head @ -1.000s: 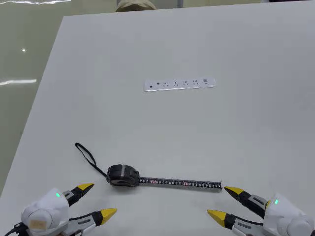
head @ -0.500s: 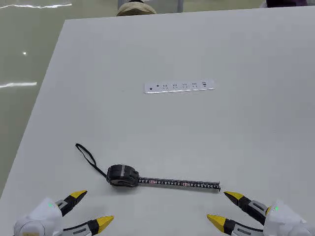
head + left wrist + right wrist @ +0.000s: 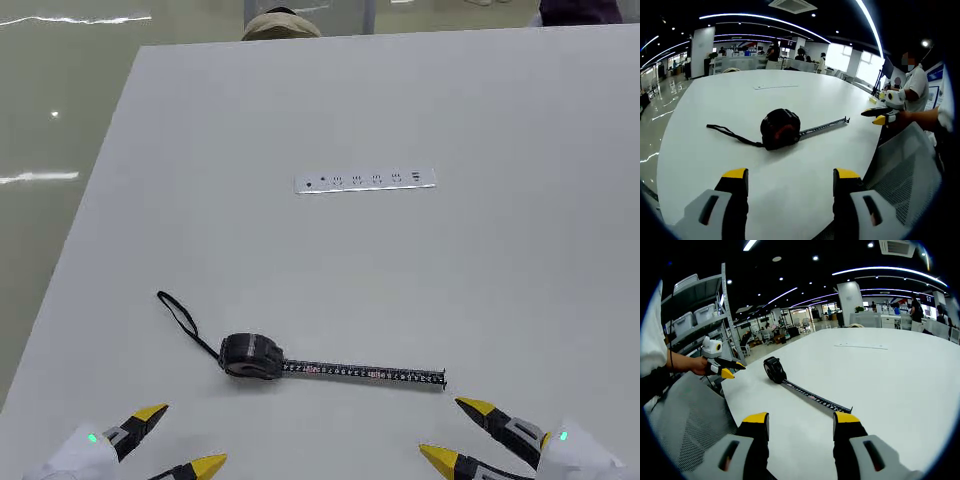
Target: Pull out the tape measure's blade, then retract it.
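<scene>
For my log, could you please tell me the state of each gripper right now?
Left gripper: open, holding nothing.
Right gripper: open, holding nothing.

The left gripper, near left: jaws parted wide, yellow tips pointing far and rightward, nothing between them. The right gripper, near right: jaws likewise spread, yellow tips pointing far and leftward, gripping nothing. The two stand well apart, angled toward each other. In the right gripper view, the left hand, forearm bare, holds the left gripper; in the left gripper view, the right hand holds the right gripper.
</scene>
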`<state>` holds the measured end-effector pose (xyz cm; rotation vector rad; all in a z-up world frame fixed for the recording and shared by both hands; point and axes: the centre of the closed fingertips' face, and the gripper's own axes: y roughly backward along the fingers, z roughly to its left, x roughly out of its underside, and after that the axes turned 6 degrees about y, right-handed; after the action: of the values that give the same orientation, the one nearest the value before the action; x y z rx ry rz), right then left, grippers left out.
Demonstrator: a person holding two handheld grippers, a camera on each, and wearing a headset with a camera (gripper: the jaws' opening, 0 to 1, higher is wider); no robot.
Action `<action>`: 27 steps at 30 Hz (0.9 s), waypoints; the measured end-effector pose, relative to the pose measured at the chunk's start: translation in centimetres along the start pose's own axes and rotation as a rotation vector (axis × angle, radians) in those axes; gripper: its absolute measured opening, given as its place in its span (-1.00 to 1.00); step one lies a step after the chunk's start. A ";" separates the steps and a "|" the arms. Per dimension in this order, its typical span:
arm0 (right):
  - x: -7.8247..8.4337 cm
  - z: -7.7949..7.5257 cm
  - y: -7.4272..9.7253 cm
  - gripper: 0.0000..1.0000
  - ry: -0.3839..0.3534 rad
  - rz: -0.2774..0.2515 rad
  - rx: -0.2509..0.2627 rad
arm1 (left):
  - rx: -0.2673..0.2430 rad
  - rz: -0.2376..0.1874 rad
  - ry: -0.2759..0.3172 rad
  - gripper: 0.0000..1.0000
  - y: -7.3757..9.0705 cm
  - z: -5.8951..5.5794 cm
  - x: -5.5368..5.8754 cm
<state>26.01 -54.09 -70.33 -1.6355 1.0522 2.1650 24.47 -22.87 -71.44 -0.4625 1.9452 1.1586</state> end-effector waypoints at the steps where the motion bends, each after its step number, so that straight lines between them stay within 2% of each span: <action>1: 0.0 0.1 0.1 0.03 0.000 0.001 0.000 | -0.001 -0.001 0.000 0.34 0.1 0.0 0.0; 14: 0.4 0.8 0.9 0.04 -0.001 -0.010 0.020 | -0.032 -0.014 0.006 0.36 0.9 0.3 0.2; 27: 0.3 0.6 1.0 0.07 0.007 -0.011 0.021 | -0.046 -0.021 0.018 0.35 0.9 0.4 0.3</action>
<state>24.85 -54.47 -70.11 -1.6367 1.0616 2.1360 23.87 -22.01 -71.33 -0.5177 1.9279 1.1919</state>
